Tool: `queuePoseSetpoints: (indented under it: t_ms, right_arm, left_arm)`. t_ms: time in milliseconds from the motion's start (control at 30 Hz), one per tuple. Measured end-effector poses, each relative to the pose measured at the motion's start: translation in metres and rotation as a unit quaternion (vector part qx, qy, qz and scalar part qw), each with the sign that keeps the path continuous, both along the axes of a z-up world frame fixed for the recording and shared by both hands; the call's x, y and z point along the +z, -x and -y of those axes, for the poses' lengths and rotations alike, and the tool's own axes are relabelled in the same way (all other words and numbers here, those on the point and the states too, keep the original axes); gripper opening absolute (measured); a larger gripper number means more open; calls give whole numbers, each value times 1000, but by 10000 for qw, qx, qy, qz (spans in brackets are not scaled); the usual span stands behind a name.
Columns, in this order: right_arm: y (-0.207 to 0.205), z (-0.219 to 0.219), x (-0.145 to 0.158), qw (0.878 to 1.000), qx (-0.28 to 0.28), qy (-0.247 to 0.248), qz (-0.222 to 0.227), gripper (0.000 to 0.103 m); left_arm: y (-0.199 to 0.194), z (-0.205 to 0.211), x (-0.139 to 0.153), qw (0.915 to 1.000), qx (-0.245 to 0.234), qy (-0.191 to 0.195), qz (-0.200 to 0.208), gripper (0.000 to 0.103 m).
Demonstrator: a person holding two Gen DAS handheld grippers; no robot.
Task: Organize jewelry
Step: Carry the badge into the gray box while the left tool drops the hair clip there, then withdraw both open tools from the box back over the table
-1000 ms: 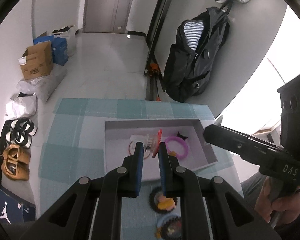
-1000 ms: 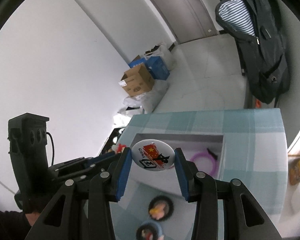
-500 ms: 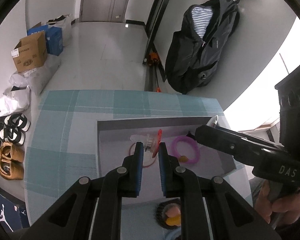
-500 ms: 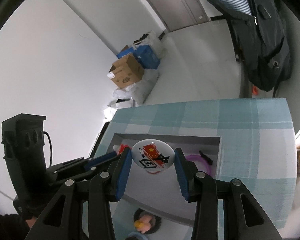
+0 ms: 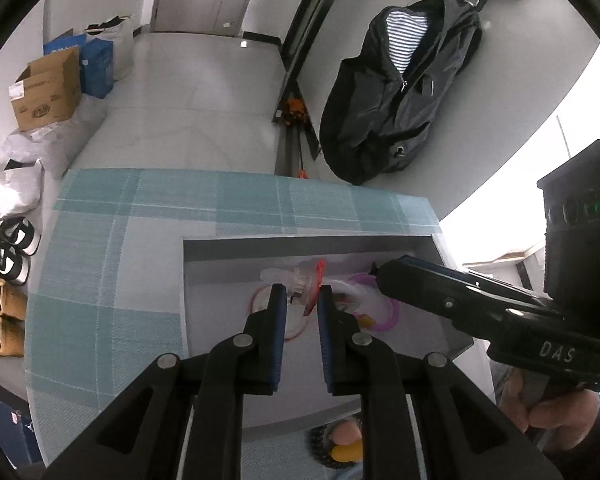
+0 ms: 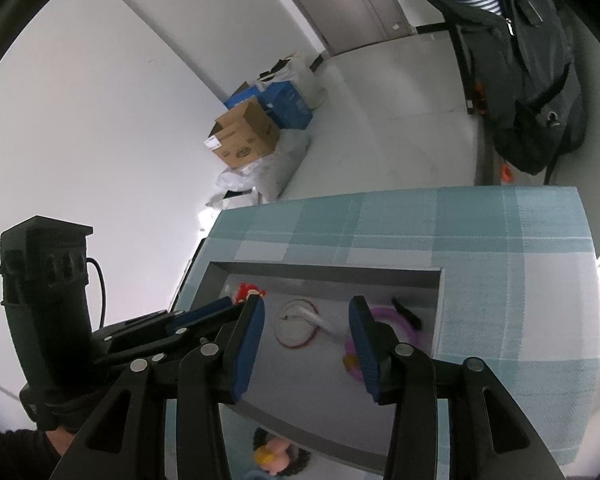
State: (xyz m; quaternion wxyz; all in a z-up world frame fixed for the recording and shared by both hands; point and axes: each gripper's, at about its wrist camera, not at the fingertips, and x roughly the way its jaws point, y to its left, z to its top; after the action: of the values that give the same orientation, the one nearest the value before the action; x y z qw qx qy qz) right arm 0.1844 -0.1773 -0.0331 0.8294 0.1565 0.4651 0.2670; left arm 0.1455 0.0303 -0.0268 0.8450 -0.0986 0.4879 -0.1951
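Note:
A grey tray [image 5: 204,246] [image 6: 324,274] sits on a teal checked cloth. In it lie a red thin ring [image 6: 296,330], a purple bracelet [image 6: 398,322] [image 5: 394,312], a black clip [image 6: 406,312] and a white piece [image 6: 320,322]. My left gripper [image 5: 302,294] holds a clear-and-red piece [image 5: 314,280] between its nearly closed fingers over the tray. My right gripper [image 6: 306,306] is open and empty above the tray; the round badge is not in view.
Dark round hair ornaments with pink and yellow shapes [image 5: 342,442] [image 6: 274,454] lie on the cloth [image 5: 100,264] near the tray's front. A black bag [image 5: 396,96] leans on the wall; boxes [image 5: 48,88] and shoes [image 5: 4,248] are on the floor.
My right gripper has opened and the round flag badge is gone from its fingers. Both grippers have moved forward over the tray. The left still holds the clear-and-red piece.

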Motion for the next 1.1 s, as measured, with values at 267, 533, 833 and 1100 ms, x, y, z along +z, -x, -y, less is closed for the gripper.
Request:
queuePoseSetpoints:
  t_ms: [267,533,833,1100]
  right_arm:
    - [12,14,9,9996,-206,-67,203,65]
    - [26,25,18,9987,-353,-193,318,66]
    - [54,26,38,9967,-312,-266,701,81]
    - [84,31,41,9956,-315,-184,867,95]
  left_arm:
    - [5,-1,2,9998,3,-197,45,26]
    - [23,-2,12,9985,144,-402,335,42]
    - [44,-1,27,9960,374,-603,539,43]
    - [72,-2,30,9927,604,-766,709,64]
